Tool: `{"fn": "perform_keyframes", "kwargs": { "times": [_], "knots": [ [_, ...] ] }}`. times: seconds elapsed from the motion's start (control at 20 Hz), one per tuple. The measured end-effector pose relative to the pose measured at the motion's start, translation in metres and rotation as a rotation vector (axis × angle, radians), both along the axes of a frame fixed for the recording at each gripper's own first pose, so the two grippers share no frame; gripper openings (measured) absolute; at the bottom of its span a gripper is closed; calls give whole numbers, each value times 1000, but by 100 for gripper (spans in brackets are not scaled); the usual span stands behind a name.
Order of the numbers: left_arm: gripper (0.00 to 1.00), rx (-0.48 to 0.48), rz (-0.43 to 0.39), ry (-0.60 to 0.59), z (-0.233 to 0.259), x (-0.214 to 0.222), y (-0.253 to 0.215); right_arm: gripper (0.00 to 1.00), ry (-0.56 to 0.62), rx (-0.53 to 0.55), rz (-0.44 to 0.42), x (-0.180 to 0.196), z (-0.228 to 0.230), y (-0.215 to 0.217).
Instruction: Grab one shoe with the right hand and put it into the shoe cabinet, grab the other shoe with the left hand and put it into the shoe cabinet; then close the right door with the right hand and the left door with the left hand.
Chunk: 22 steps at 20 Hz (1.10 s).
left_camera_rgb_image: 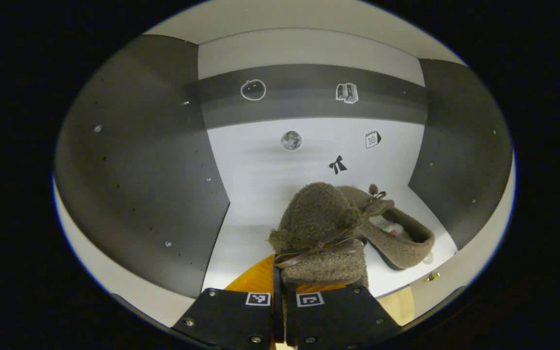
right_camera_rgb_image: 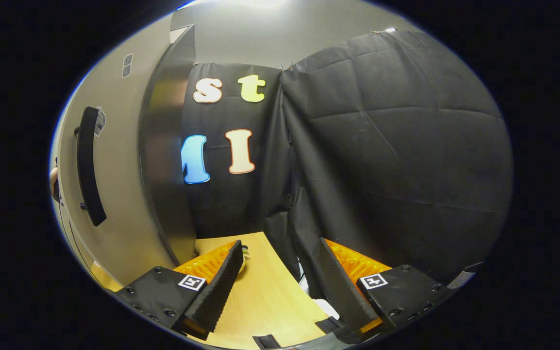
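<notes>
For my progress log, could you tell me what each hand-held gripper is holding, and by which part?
The left hand-held gripper pinches a fuzzy brown shoe by its near edge, at the cabinet opening. The right hand-held gripper is open, holding nothing.

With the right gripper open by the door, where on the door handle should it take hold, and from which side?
Grip the handle near its middle, coming at the door's outer face. It is a long upright bar standing off the panel on two mounts, so fingers can close across it from either side. The right gripper is open with nothing between its fingers and sits lower and to the right.
</notes>
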<state>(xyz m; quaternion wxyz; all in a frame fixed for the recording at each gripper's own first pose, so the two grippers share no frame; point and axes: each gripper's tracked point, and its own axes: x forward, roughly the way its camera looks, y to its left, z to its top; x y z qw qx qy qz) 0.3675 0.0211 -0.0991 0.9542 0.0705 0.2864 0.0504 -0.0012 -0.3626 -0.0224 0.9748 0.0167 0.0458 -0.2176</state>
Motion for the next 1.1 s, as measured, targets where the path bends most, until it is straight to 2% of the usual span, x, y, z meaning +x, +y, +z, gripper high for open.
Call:
{"fn": "perform_keyframes", "kwargs": {
  "times": [0.05, 0.1, 0.15, 0.2, 0.25, 0.3, 0.45, 0.5, 0.55, 0.7, 0.9, 0.95, 1.0, 1.05, 1.1],
  "knots": [
    [4, 18, -2, -1, -2, 11, 3, 99, -1, -2, -18, -5, 0, -1],
    [4, 31, -4, -3, -5, 21, 4, 95, 0, -2, -37, -10, -1, -2],
    [4, 35, -11, -7, -7, 32, 4, 95, 2, 1, -56, -16, -2, -2],
    [4, 37, -18, -8, -9, 40, 3, 99, 1, 7, -74, -22, -4, -2],
    [4, 37, -22, -8, -13, 48, 3, 95, -2, 11, -91, -28, -3, 0],
    [4, 42, -29, -2, -18, 56, 3, 99, -3, 13, -112, -36, -5, -1],
    [4, 39, -38, 20, -33, 71, 1, 99, 4, 22, -164, -54, -8, 1],
    [4, 33, -45, 32, -38, 73, 0, 95, 4, 27, -173, -58, -9, 2],
    [10, 29, -52, 42, -42, 75, -1, 95, 4, 27, -181, -61, -9, 3],
    [5, 19, -60, 64, -49, 77, -2, 95, 3, 28, -199, -67, -8, 5],
    [13, -8, -70, 58, -42, 69, -3, 95, 2, 18, -194, -69, -7, 12],
    [17, -24, -79, 57, -40, 64, -4, 95, 2, 20, -189, -69, -6, 14],
    [27, -25, -91, 58, -36, 58, -4, 95, 0, 23, -182, -68, -7, 15],
    [43, -21, -93, 44, -30, 54, -3, 99, -2, 25, -173, -66, -6, 16],
    [55, -22, -96, 26, -21, 49, -2, 95, -4, 26, -166, -66, -6, 18]
  ]
}}
